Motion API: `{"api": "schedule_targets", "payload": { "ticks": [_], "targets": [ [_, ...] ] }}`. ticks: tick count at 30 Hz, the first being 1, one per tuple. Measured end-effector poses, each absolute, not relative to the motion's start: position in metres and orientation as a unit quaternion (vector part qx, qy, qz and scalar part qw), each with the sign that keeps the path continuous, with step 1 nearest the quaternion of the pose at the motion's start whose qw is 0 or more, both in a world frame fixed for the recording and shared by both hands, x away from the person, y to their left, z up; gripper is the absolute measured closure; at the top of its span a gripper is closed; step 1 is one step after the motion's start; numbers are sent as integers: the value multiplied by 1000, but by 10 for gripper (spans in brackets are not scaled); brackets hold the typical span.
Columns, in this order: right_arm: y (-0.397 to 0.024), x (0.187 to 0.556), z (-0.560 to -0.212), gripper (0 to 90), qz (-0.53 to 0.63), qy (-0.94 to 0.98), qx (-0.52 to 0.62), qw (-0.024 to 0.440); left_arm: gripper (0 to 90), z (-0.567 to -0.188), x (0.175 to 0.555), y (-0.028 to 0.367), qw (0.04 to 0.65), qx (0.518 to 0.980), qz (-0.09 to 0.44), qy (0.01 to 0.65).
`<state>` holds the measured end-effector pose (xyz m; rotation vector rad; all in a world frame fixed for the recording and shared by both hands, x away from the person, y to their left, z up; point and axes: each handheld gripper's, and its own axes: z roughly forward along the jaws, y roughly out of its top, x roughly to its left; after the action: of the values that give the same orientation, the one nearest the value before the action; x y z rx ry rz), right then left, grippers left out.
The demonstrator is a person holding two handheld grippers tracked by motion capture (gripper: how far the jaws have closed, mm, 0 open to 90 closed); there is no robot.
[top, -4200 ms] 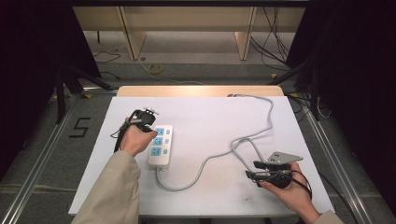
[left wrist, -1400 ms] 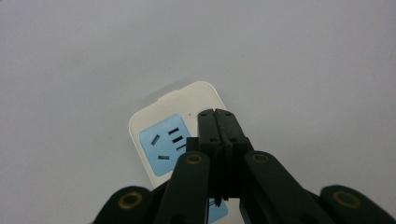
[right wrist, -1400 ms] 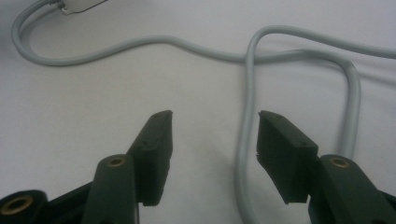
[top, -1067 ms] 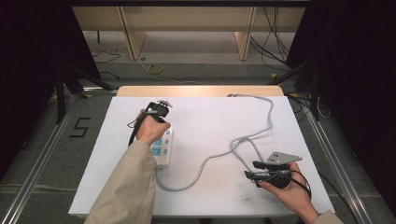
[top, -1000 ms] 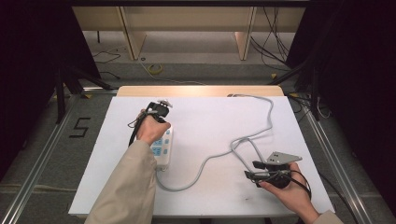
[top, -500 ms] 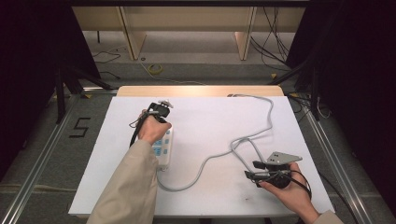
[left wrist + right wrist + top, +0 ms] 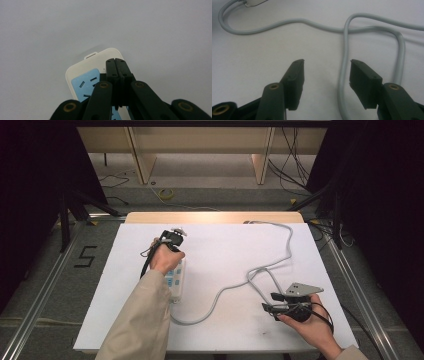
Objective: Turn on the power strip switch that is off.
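Power strip at 9 o'clock on the table, cord snaking off to 3

White power strip [image 7: 176, 276] lies under the left tool [image 7: 115, 65], jaws pressed together over its blue sockets; its grey cord [image 7: 342, 65] loops past the right tool [image 7: 325, 72], jaws spread, at 4 o'clock on the white table [image 7: 225, 245]

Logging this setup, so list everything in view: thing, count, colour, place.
power strip: one, white with blue socket panels, left half of the table, under the left gripper
cord: one, grey, runs from the strip, loops by the right gripper, then to the far edge
table: one, white top
left gripper: one, black, jaws shut, tips over the strip's end
right gripper: one, black, jaws open, low over the table beside the cord loop
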<state>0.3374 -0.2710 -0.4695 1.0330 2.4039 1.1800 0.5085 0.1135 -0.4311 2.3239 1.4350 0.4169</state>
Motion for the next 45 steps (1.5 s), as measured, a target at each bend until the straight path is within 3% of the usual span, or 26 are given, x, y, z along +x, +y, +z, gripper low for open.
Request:
{"api": "schedule_targets", "payload": {
  "ticks": [45],
  "targets": [
    [-270, 337, -470, 461, 407, 831, 356, 134, 899, -436, 514, 109, 167, 824, 132, 526]
  ]
}}
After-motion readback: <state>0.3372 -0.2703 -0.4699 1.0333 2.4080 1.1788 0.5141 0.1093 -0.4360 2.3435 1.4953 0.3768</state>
